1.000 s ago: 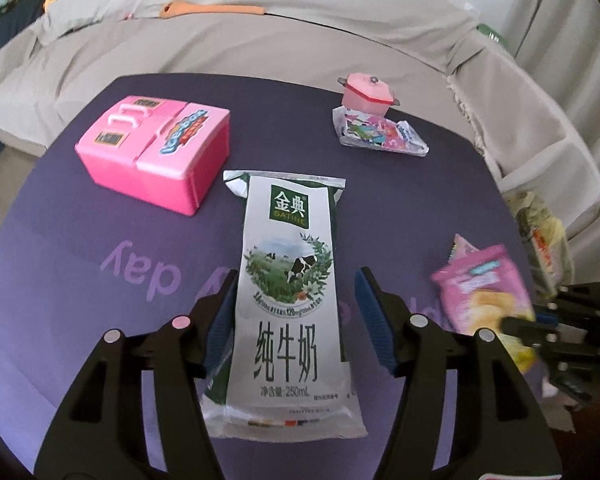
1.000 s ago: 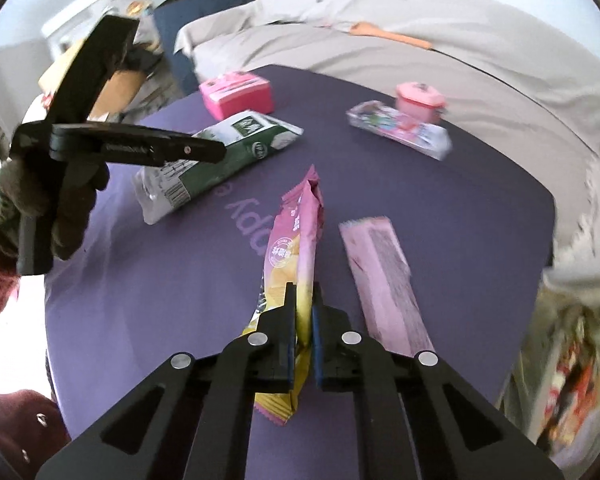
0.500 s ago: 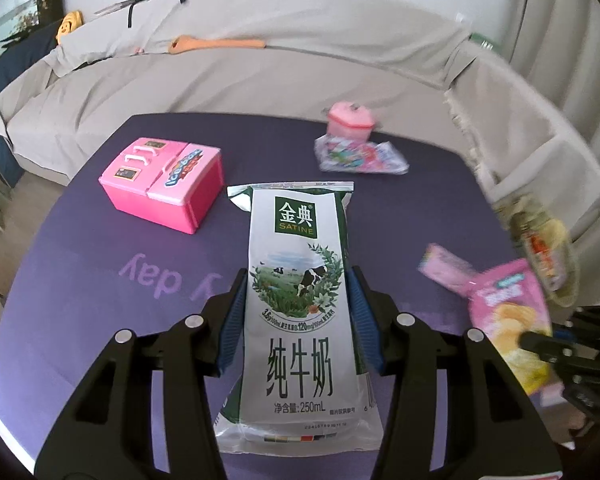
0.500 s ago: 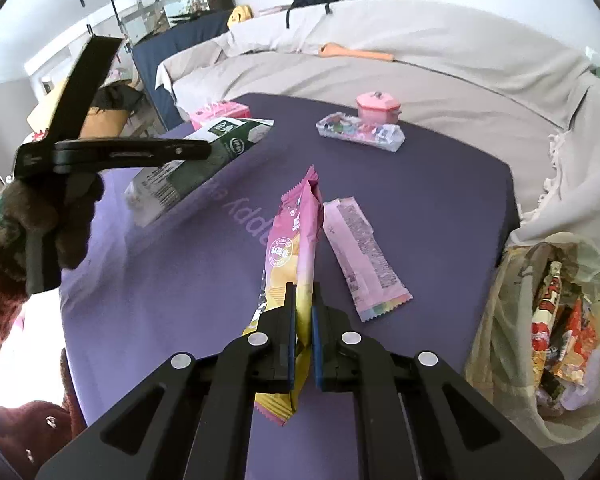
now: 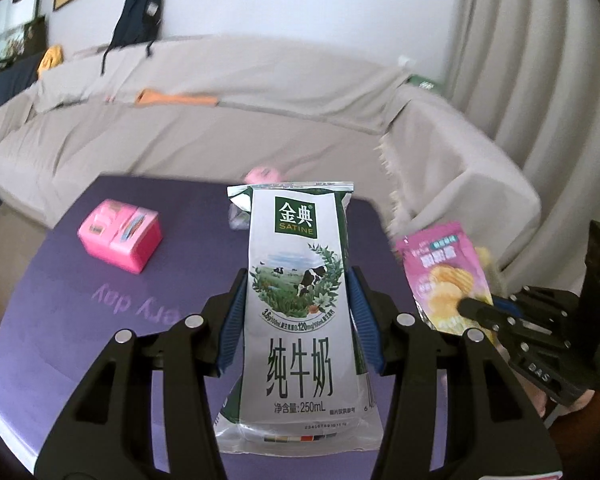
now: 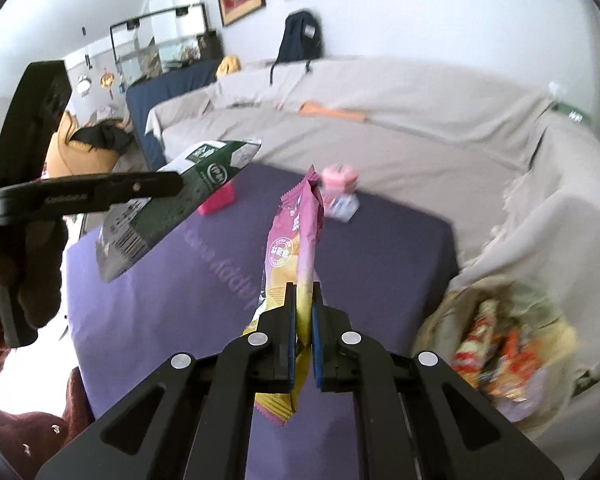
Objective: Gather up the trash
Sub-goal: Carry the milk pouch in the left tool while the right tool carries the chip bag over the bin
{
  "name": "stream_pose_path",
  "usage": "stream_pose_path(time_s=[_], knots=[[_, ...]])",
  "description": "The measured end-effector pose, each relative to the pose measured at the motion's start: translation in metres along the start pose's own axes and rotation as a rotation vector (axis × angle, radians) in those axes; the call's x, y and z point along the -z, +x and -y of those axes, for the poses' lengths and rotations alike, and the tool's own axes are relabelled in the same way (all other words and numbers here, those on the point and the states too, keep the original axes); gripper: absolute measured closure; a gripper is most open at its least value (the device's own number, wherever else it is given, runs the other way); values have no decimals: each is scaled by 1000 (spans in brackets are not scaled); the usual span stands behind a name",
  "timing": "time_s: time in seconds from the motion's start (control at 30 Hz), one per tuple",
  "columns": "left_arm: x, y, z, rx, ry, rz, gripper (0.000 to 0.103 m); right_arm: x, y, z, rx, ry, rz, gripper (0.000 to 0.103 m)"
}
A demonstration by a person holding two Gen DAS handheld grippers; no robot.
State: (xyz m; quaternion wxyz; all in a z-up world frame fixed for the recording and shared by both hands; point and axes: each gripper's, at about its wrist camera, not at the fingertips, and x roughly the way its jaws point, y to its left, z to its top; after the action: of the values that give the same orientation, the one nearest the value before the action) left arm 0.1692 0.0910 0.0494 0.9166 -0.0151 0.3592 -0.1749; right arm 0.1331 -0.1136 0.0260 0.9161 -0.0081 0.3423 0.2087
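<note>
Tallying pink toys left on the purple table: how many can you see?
2: a pink box toy at the table's left, and a small pink pot at its far edge. Others may be hidden behind the held packets.

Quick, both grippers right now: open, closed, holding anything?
Left gripper: closed on the milk pouch, lifted off the purple table.
Right gripper: closed on the pink chip bag, also lifted.

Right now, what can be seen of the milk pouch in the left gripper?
The milk pouch is a soft white-and-green film pack printed with a cow meadow, Chinese lettering and "SATINE". It looks flat and emptied, its top corner torn open. The left gripper pinches its sides between blue pads, holding it clear above the purple table; the right wrist view shows it tilted in the air.
</note>
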Motion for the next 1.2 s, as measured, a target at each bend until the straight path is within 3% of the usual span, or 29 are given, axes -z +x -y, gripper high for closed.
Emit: stream_pose_path(time_s=[0.33, 0.57, 0.93, 1.2], knots=[[-28, -12, 85, 145, 38, 87, 57, -10, -85, 61, 179, 45, 156, 95], [-32, 12, 136, 236, 63, 65, 57, 8, -114, 103, 275, 104, 189, 95], [-23, 44, 158, 297, 66, 20, 57, 28, -108, 141, 343, 165, 169, 95], [-17, 70, 150, 295, 21, -28, 57, 52, -76, 184, 362, 264, 97, 95]])
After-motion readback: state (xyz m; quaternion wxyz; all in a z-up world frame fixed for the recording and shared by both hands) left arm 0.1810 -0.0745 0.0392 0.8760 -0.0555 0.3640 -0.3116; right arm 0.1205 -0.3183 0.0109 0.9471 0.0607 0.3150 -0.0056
